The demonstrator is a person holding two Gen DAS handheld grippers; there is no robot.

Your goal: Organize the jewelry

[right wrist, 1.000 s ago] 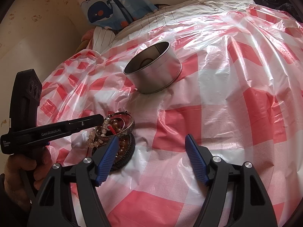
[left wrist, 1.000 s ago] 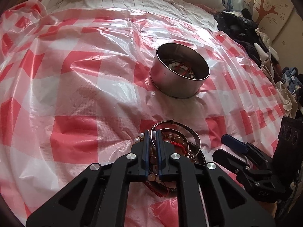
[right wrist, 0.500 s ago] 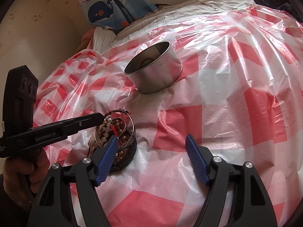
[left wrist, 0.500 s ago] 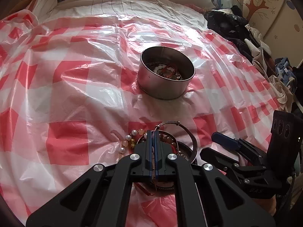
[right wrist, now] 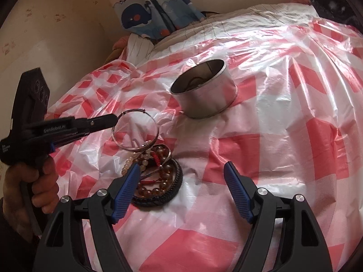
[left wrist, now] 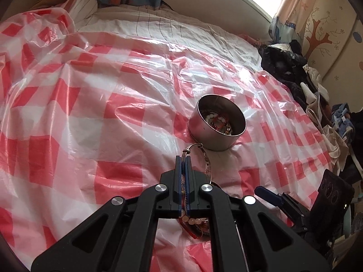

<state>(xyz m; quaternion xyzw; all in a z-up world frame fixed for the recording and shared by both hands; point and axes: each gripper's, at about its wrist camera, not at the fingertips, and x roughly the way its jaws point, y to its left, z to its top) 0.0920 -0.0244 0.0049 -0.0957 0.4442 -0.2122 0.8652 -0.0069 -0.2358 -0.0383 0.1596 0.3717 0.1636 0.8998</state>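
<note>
From my left wrist camera, the left gripper [left wrist: 182, 158] has its blue pads pressed together on the rim of a thin silver bangle [left wrist: 205, 156], which stands up ahead of the tips and reaches toward the round metal tin [left wrist: 217, 136]. The tin sits on the red-and-white checked plastic sheet [left wrist: 90, 117] and has beads and a bit of red cord lying in its bottom. Below the gripper's linkage I can see part of the jewelry pile [left wrist: 195, 225], pale beads and a red strand. At lower right the right gripper [left wrist: 270, 198] shows one blue-tipped finger. A heap of dark clothes [left wrist: 292, 68] lies along the sheet's right edge.

From my right wrist camera, the right gripper [right wrist: 181, 188] stands wide apart with nothing between its blue pads. Its left finger overlaps the jewelry pile [right wrist: 156, 181]: brown and pale bead bracelets, a red cord, and a black woven band around the outside. Just above the pile hangs the silver bangle [right wrist: 135, 131], clamped at its left edge by the left gripper [right wrist: 113, 120]; its lower edge is right at the topmost beads, and I cannot tell whether it touches them. A hand [right wrist: 25, 188] grips that tool's handle. The tin [right wrist: 204, 90] sits beyond, apart from the pile. A whale-print curtain [right wrist: 147, 9] hangs at the back.
</note>
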